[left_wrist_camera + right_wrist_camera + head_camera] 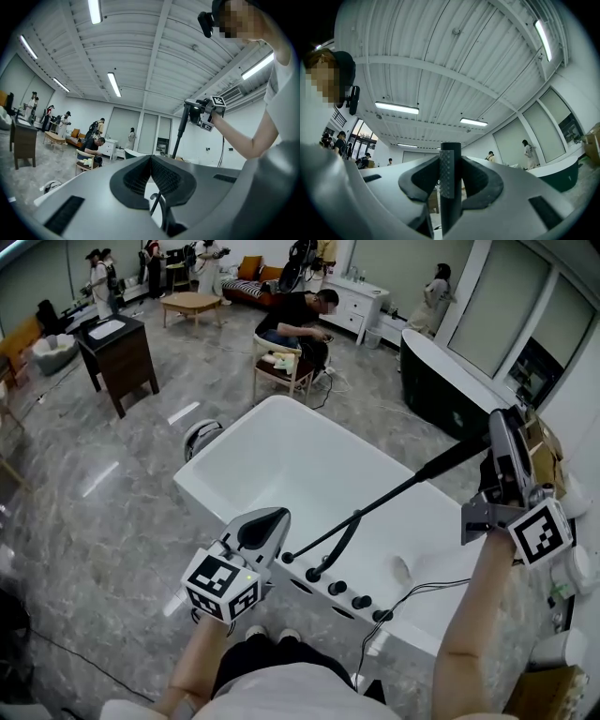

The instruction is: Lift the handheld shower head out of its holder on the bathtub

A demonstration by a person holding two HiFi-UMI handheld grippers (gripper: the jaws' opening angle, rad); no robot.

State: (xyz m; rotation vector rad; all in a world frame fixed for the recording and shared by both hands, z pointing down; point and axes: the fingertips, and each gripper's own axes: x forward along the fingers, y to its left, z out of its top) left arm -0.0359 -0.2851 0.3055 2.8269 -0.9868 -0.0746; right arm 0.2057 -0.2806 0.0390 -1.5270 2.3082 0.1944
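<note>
The black handheld shower head (450, 457) is lifted over the white bathtub (234, 442). My right gripper (500, 432) is shut on its handle (451, 178) at the right. From it the black hose (375, 504) runs taut down to the fittings and knobs (337, 587) on the tub's near rim. My left gripper (277, 517) hovers just left of those fittings with its pads together and nothing held. In the left gripper view the shower head (182, 129) stands up in the right gripper (194, 108), far above the left gripper's (150, 159) jaws.
A dark second bathtub (450, 381) stands at the back right. A person sits on a chair (295, 329) beyond the white tub. A dark vanity cabinet (117, 352) is at the far left. Cables (412, 596) trail over the near rim, and boxes crowd the right wall.
</note>
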